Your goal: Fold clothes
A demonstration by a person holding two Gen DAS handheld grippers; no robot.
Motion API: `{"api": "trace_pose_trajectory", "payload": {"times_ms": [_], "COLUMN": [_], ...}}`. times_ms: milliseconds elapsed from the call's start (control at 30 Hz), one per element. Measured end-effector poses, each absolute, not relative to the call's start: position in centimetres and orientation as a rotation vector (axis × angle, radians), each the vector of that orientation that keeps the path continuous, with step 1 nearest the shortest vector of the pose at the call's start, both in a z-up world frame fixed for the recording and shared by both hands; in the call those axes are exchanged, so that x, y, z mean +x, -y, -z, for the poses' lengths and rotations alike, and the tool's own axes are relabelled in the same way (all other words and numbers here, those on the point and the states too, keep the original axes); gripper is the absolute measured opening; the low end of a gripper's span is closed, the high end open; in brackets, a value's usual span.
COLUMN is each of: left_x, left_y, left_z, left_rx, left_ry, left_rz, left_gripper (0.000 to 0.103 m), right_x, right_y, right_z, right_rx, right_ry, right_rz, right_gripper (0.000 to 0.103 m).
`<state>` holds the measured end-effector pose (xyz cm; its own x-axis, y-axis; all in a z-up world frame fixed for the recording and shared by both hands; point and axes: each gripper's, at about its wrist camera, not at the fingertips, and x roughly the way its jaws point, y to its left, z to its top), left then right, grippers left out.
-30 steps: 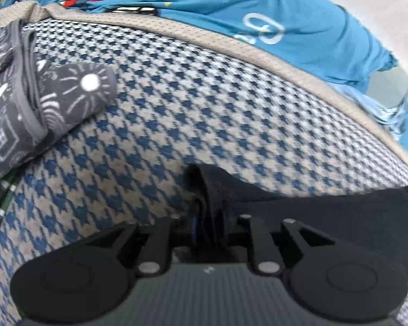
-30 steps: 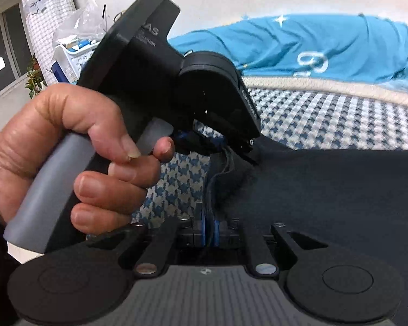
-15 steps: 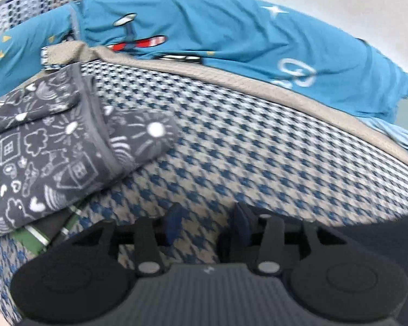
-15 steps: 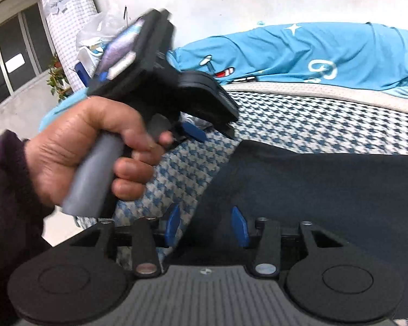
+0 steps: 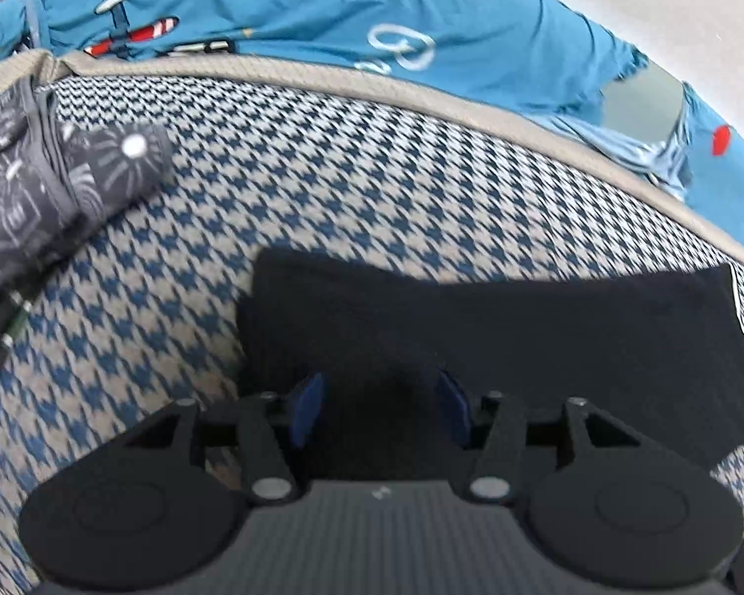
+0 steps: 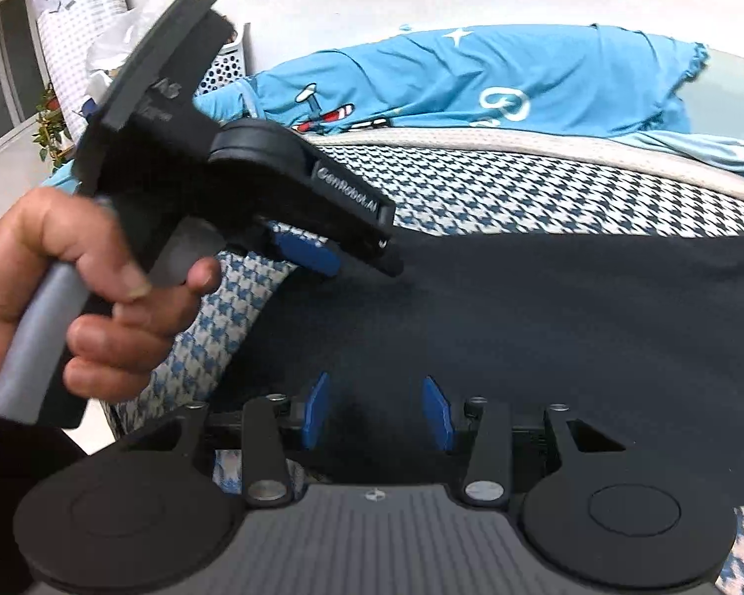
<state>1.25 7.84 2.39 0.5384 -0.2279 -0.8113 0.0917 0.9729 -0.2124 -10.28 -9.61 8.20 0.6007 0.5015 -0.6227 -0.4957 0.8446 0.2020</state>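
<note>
black fabric fills the lower half of both wrist views: we have a dark folded garment [image 5: 496, 327] lying flat on the houndstooth cushion [image 5: 322, 158], its long axis running left to right across us. our left gripper [image 5: 379, 411] hangs over the garment's left end, jaws partway apart and opening, blue pads [image 5: 306, 409] clear of the cloth with only flat fabric beneath the gap. our right gripper [image 6: 377, 414] sits over the near edge of the same garment, jaws partway open too, nothing pinched between them. seen from the right wrist, the left gripper [image 6: 322, 253] and the hand [image 6: 74, 307] holding it hover at the garment's left edge, so we judge the left is the nearer one to that short end, and any next fold would carry along the long axis. a grey patterned garment [image 5: 39, 188] lies folded to the left, a blue printed sheet [image 5: 297, 10] behind the cushion. on the left gripper's arm we read "genrobot.ai" in white; the letters "as" show on its upper body, the rest too blurred.
</note>
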Motion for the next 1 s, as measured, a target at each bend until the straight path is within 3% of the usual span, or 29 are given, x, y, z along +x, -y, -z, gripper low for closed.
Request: {"api": "trace_pose_trajectory", "payload": {"times_ms": [233, 600, 1000], "left_x": [-0.6, -3.5, -4.9], "left_y": [-7.3, -4.8, -4.0], "left_z": [-1.0, -0.3, -0.3], "left_rx": [-0.106, 0.08, 0.096], "left_ry": [-1.008, -0.945, -0.938], "left_rz": [0.188, 0.17, 0.13], "left_gripper": [0.051, 0.068, 0.076], "right_x": [-11.2, -11.9, -13.1], "right_y": [10.2, 10.3, 12.0], "right_z": [-7.2, -6.9, -6.6], "right_rx": [-0.043, -0.066, -0.08], "right_ry": [-0.755, -0.751, -0.808], "right_rz": [-0.551, -0.544, -0.509], "right_gripper": [0.042, 0.042, 0.042]}}
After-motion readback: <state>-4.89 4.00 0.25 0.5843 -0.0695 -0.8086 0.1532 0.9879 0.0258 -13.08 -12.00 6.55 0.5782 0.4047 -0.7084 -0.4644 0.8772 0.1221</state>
